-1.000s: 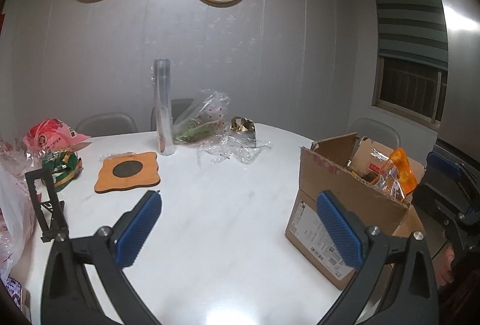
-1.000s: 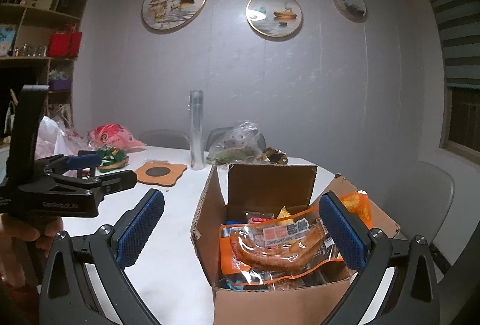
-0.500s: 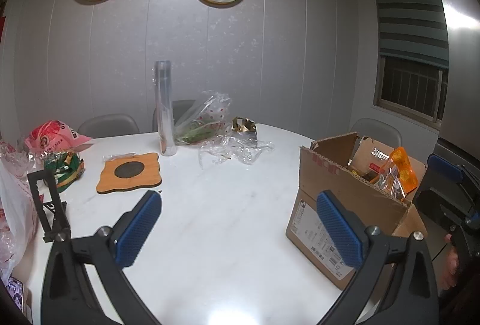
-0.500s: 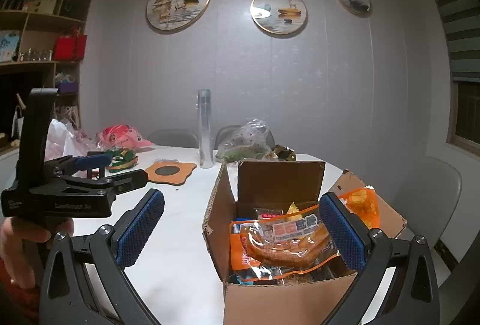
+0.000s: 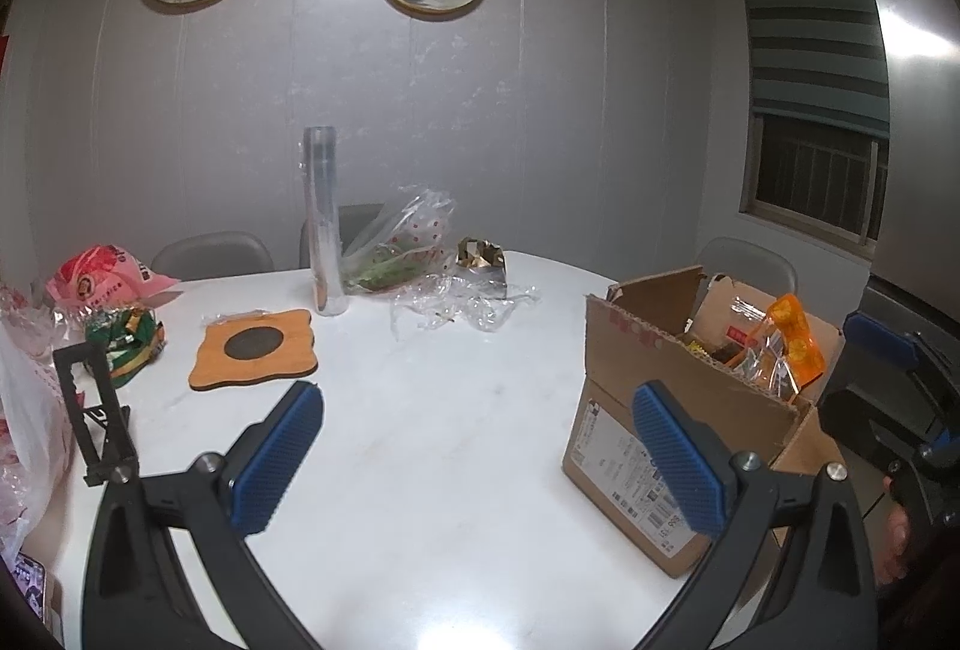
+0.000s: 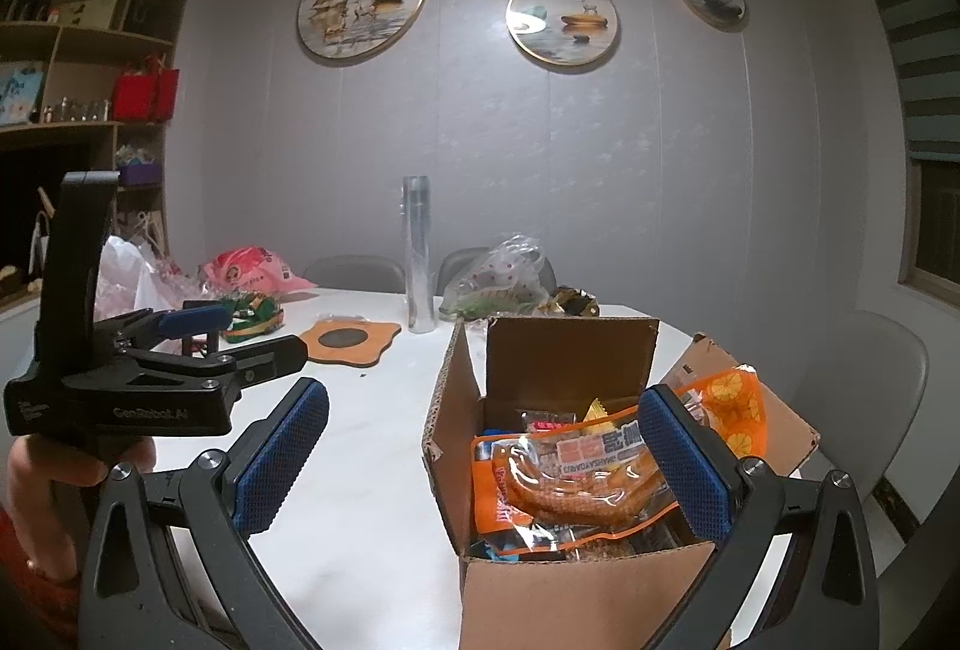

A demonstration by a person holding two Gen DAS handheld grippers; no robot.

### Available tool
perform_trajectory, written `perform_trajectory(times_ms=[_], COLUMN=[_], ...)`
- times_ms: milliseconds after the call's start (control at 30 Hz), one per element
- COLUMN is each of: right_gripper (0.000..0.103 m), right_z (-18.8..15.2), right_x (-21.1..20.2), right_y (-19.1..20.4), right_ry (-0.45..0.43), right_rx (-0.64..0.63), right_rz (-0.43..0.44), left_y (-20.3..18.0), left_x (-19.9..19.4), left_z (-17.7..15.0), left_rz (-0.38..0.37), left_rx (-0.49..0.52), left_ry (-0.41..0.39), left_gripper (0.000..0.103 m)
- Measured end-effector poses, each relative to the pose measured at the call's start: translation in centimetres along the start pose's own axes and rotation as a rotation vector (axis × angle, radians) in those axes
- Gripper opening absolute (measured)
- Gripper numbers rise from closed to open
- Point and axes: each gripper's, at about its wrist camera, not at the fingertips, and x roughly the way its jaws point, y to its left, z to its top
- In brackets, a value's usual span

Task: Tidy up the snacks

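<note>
both grippers are held wide open and nothing is gripped. left gripper is poised above a bare stretch of the white tabletop, with the cardboard box to its right. right gripper is aimed at the open top of that box, its jaws spread to either side of the orange sausage packet that lies uppermost among the snacks; no contact with the packet can be seen.

the box is seen to be well filled: besides the sausage packet, an orange citrus-printed bag is propped against the right flap, and smaller packets are wedged underneath, too crowded to be told apart. whether these were sorted in or are waiting to be taken out cannot be told.

elsewhere on the tabletop, things are left scattered: a pink bag and a green packet near the far left edge, a clear bag with green contents beside a tall clear tube, a gold wrapper, crumpled clear plastic and a wooden coaster.

the task is judged to be at an early or middle stage, since loose snacks are not yet gathered and nothing is in hand. the sausage packet is judged the likeliest next thing to be handled.
</note>
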Motion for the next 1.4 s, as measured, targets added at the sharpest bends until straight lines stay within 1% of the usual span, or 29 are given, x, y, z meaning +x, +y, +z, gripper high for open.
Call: perform_trajectory(times_ms=[1400], right_gripper=[0.103], right_z=[0.25], right_x=[-0.70], right_y=[0.65], right_ry=[-0.003], right_rx=[-0.004], right_rz=[0.012], left_y=[-0.09], left_x=[-0.66], left_z=[-0.22], left_rz=[-0.008], left_rx=[0.003], left_ry=[-0.003], left_gripper=[0.102])
